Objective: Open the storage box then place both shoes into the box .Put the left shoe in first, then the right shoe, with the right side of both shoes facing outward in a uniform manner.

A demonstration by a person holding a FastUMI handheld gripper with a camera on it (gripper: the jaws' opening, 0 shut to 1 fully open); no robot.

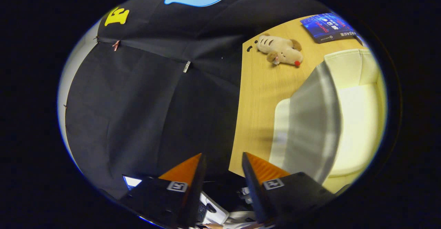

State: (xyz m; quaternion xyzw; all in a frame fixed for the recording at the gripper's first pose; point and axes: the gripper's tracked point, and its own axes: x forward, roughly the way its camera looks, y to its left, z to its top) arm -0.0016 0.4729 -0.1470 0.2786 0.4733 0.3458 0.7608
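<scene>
Two fingers (224, 160) stand spread and empty beside the storage box (358, 118), whose lid (313, 125) appears raised; no shoe placed yet, seemingly.

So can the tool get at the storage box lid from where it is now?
Probably yes: the tool is open with nothing held, and the raised lid of the storage box stands just ahead of one finger, unobstructed.

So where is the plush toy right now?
In the gripper view, the plush toy lies on the wooden table, far beyond the open tool, between the storage box and the blue booklet.
</scene>
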